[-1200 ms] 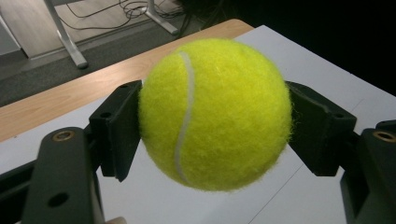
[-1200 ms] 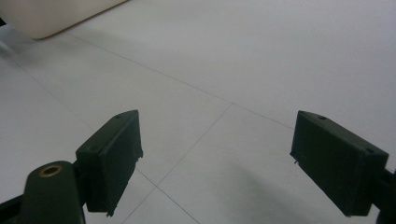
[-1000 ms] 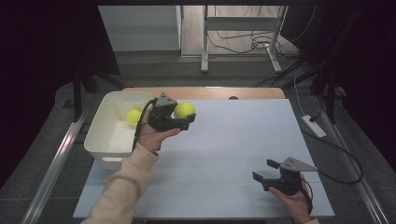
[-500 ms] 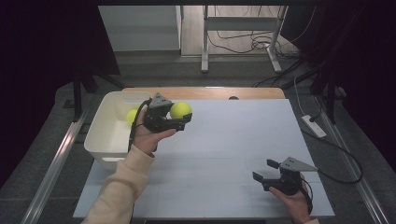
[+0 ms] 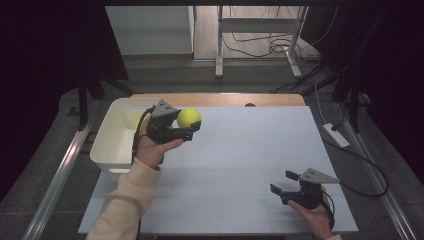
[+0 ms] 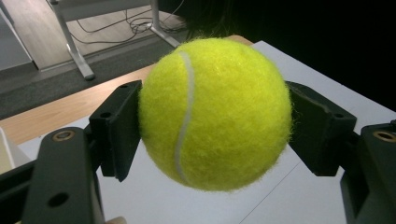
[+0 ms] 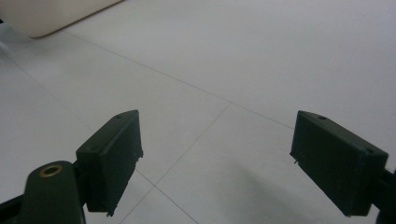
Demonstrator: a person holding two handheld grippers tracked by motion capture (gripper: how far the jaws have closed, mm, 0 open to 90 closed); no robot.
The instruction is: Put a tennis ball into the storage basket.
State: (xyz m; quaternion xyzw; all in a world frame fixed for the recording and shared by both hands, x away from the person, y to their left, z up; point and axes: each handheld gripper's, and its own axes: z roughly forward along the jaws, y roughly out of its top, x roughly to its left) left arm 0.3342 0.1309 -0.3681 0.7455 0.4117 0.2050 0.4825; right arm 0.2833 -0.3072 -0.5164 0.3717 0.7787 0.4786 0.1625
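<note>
A yellow-green tennis ball (image 5: 189, 118) hangs above the white table, just right of the white bin (image 5: 107, 145), with my left gripper (image 5: 187, 127) shut on it. In the left gripper view the ball (image 6: 215, 112) sits squarely between the two black pads (image 6: 121, 130), which press on its sides. At the table's near right my right gripper (image 5: 282, 182) rests low in the person's hand. Its jaws stand wide apart, and the right gripper view shows my right gripper (image 7: 217, 158) with only bare table between the pads.
The white bin stands at the table's left edge, and its corner (image 7: 56, 14) shows far off in the right gripper view. A wooden strip (image 5: 220, 99) runs along the far edge of the white table top (image 5: 250, 150). Cables and desk legs lie on the floor beyond.
My left gripper has carried the ball a little to the left, toward the bin. The right gripper has stayed put.
</note>
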